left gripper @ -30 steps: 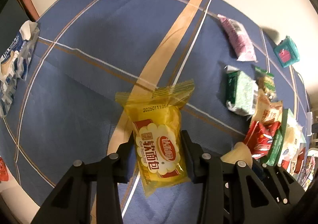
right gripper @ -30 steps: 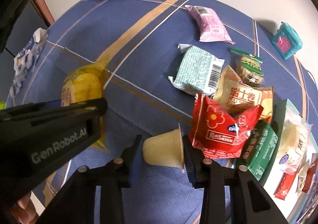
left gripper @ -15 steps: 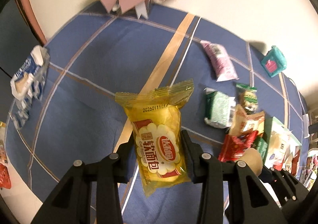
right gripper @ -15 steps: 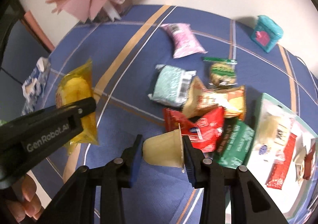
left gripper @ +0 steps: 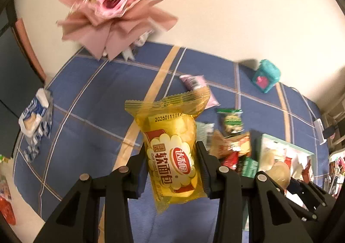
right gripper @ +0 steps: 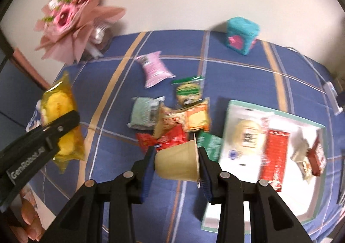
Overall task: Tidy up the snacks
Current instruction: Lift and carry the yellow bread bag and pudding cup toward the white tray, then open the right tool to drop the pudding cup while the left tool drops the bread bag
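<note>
Left gripper (left gripper: pixel 172 169): clamped on a yellow bread packet (left gripper: pixel 172 148), both fingers pressed against the packet's sides. The packet stands upright between them, sealed crimp at 12 o'clock, held clear above the blue striped tablecloth (left gripper: pixel 90 100).

Right gripper (right gripper: pixel 175 163): clamped on a beige pudding cup (right gripper: pixel 176 164). The cup lies on its side between the fingers, its wider lidded end against the finger at 3 o'clock. It too is held off the cloth.

From the right wrist view, the left gripper and its yellow packet appear at 9 o'clock.

Loose snacks on the cloth, right wrist view: a pink packet (right gripper: pixel 154 69) at 12 o'clock of the cluster; a green-topped packet (right gripper: pixel 188 90) beside it; a pale green packet (right gripper: pixel 143 112); an orange packet (right gripper: pixel 189 116) overlapping a red packet (right gripper: pixel 168 138); a dark green packet (right gripper: pixel 210 146) just beside the tray.

White tray (right gripper: pixel 310 204) with a teal rim, at 3 o'clock of the pudding cup: it contains a long red packet (right gripper: pixel 273 154) and a pale round snack (right gripper: pixel 248 135); the rest is blurred.

Other items: a teal house-shaped box (right gripper: pixel 241 36) near the wall at 1 o'clock; a pink bouquet (right gripper: pixel 71 14) at 10 o'clock; a blue-and-white bag (left gripper: pixel 35 118) at the cloth's edge at 9 o'clock in the left wrist view.
</note>
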`<state>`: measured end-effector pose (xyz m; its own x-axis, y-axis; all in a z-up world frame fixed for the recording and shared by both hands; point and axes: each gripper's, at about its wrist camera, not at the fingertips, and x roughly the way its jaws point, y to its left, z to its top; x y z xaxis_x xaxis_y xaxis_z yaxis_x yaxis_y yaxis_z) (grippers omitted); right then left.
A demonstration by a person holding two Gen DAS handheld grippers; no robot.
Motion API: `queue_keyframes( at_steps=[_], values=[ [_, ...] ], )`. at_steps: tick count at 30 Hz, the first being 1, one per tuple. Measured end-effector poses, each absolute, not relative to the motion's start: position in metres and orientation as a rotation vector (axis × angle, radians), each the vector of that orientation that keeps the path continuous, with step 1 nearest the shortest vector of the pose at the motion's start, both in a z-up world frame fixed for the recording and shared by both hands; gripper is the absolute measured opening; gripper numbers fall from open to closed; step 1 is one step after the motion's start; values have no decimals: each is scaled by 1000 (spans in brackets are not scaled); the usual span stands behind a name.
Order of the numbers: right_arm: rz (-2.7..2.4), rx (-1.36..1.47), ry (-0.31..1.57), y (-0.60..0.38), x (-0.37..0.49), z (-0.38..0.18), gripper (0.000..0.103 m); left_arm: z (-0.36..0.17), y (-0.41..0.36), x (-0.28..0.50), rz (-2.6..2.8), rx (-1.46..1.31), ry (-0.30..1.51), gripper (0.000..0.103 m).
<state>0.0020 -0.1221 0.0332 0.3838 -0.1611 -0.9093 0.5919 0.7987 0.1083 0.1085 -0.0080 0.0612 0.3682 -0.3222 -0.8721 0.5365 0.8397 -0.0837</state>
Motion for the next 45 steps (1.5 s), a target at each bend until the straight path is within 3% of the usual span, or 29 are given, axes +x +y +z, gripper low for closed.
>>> queue_keyframes(
  at_steps=[25, 45],
  values=[
    [-805, 594, 973, -215, -116, 80, 41, 109, -116, -7, -799, 394, 885, 43],
    [-920, 669, 964, -264, -176, 77, 41, 84, -173, -64, -890, 512, 898, 43]
  ],
)
